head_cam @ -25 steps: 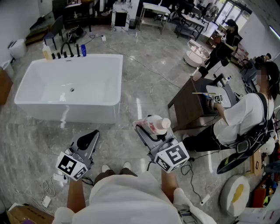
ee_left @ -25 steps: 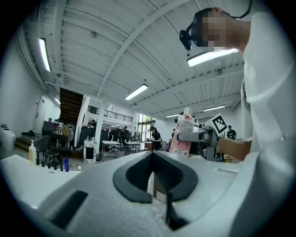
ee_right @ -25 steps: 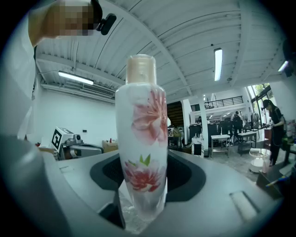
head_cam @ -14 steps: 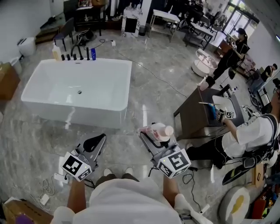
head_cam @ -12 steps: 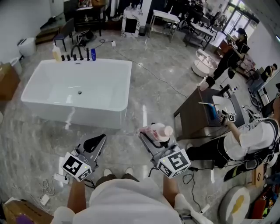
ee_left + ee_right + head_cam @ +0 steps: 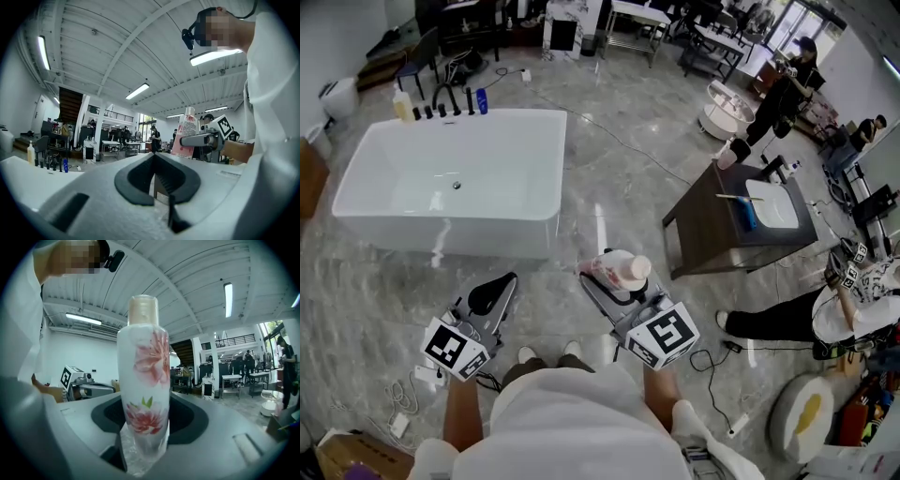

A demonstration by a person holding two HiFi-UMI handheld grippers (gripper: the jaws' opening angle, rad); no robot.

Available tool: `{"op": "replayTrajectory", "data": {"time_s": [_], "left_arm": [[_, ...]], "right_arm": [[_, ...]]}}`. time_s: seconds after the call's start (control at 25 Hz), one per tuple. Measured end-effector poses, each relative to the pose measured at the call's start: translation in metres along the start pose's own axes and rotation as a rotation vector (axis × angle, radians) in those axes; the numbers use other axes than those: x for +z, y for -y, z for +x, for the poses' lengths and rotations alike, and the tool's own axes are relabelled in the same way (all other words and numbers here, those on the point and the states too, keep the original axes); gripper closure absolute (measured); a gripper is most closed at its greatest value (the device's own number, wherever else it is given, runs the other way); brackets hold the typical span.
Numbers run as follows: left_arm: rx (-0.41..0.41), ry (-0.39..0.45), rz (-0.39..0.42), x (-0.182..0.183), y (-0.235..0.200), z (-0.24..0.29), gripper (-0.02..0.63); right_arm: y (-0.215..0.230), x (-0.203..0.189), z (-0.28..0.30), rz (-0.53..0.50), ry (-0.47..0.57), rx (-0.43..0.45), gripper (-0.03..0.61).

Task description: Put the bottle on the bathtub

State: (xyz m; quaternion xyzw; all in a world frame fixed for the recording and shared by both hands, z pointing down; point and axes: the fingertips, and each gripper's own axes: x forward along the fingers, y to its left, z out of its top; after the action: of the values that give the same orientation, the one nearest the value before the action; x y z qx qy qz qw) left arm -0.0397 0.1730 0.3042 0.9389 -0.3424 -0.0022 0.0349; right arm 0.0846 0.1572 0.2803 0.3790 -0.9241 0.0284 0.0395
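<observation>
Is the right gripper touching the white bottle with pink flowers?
Touching. In the right gripper view, the right gripper clamps the white pink-flowered bottle between both jaws at its base.

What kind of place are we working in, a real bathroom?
Not a home bathroom; probably a big open workshop hall: the freestanding bathtub stands on open stone floor near a vanity cabinet, with work tables behind and strip lights on a high ceiling.

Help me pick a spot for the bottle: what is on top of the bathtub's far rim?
On the bathtub rim's left end: a yellowish bottle, a black tap set, a small blue bottle. Nothing covers that rim; the rest looks bare.
</observation>
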Motion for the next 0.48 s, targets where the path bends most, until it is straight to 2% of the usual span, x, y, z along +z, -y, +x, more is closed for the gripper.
{"op": "replayTrajectory", "data": {"time_s": [0.48], "left_arm": [[-0.012, -0.01, -0.004, -0.0073, 0.003, 0.0033, 0.611]], "right_arm": [[-0.0055, -0.0081, 0.0006, 0.015, -0.007, 0.031, 0.333]]}}
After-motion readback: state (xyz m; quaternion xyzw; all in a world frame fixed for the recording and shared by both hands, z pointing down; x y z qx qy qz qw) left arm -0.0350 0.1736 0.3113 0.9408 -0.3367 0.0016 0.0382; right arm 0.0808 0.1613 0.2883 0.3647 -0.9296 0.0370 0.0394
